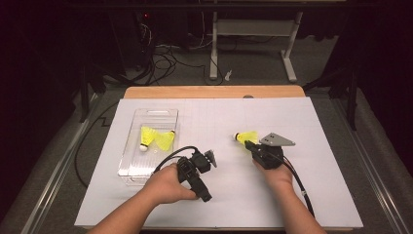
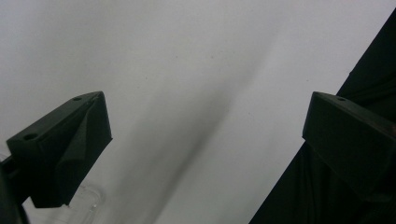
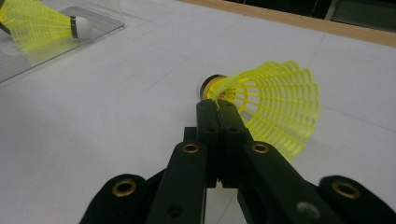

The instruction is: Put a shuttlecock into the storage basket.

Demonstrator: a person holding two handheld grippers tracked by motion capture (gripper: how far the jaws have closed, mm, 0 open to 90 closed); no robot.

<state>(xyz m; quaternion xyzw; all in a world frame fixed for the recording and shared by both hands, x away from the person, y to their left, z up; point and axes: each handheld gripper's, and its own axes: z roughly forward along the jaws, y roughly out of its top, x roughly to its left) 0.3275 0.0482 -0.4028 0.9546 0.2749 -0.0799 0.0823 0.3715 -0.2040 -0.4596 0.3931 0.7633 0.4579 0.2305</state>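
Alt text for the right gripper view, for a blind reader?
The right tool is shut on the skirt edge of a yellow shuttlecock lying on the white table. Far left, another yellow shuttlecock lies in a clear tray.

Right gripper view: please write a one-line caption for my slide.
Right gripper shut on the skirt of a yellow shuttlecock lying on the white table.

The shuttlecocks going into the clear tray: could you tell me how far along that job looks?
Two yellow shuttlecocks already lie in the clear tray. The right gripper is shut on the third shuttlecock, which still rests on the white table. The left gripper is open, holding nothing. Left, it seems: carrying that shuttlecock over to the tray.
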